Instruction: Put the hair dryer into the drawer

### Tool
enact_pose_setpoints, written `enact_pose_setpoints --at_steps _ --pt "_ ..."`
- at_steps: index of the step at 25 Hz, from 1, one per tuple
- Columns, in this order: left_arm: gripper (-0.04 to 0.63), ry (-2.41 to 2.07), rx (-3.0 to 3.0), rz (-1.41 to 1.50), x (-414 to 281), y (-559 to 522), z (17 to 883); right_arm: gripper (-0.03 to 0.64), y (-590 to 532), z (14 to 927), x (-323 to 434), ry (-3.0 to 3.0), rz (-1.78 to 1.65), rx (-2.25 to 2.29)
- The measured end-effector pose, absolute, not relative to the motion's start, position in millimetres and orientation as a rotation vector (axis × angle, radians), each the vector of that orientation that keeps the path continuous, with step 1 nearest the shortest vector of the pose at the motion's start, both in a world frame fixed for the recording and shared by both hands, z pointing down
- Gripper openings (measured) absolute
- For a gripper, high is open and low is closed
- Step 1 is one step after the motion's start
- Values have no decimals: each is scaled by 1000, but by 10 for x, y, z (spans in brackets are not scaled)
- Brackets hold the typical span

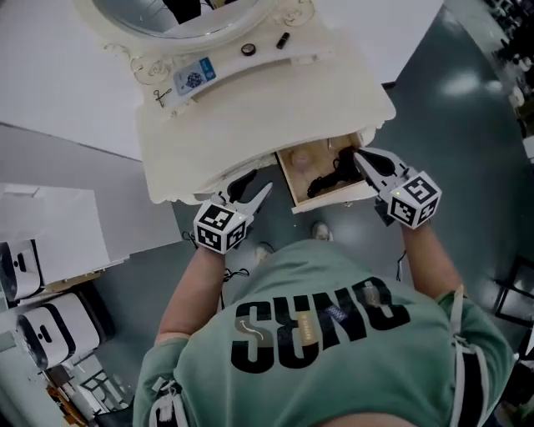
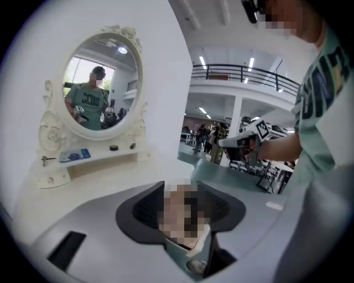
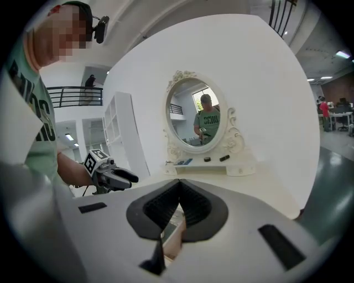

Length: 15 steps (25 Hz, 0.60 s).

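at the far left of the head view, white cases with black trim (image 1: 42,321) stand on the grey floor (image 1: 467,117). the cream bench (image 1: 242,117) carries an oval mirror (image 1: 158,12). its low shelf holds a blue card (image 1: 194,77), a small black ring (image 1: 248,49) and a short black stick (image 1: 283,39). the left gripper (image 1: 257,185) hangs at the bench's front edge, just left of the drawer (image 1: 329,200). its jaws are spread and hold nothing, and its marker cube sits above the person's left forearm. the drawer stands open under the right part of the bench, showing a pale wooden bottom. the black hair dryer (image 1: 328,179) lies inside it, slanting from the front left toward the back right. the right gripper (image 1: 360,158) reaches over the drawer's right side, its jaws pressed together at the tips with nothing between them. the tips are just beside the hair dryer's upper end; whether they touch it cannot be told. the person's green shirt (image 1: 334,334) fills the lower part of the head view.
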<state>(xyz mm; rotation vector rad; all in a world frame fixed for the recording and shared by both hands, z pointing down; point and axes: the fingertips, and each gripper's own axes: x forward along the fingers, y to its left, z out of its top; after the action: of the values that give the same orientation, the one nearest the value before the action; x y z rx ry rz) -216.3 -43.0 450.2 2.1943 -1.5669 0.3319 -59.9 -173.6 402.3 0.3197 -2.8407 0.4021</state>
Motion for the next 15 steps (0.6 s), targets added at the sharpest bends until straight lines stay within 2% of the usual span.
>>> enact_pose_setpoints --at_steps 8,15 --pt "125 -1903 2100 -36 -3233 618 3714 -6 -1182 3479 -1629 -2893 304 103" --pt "39 -2124 2038 -217 -3729 1285 3269 -6 -881 3176 -2114 -2918 253 -8"
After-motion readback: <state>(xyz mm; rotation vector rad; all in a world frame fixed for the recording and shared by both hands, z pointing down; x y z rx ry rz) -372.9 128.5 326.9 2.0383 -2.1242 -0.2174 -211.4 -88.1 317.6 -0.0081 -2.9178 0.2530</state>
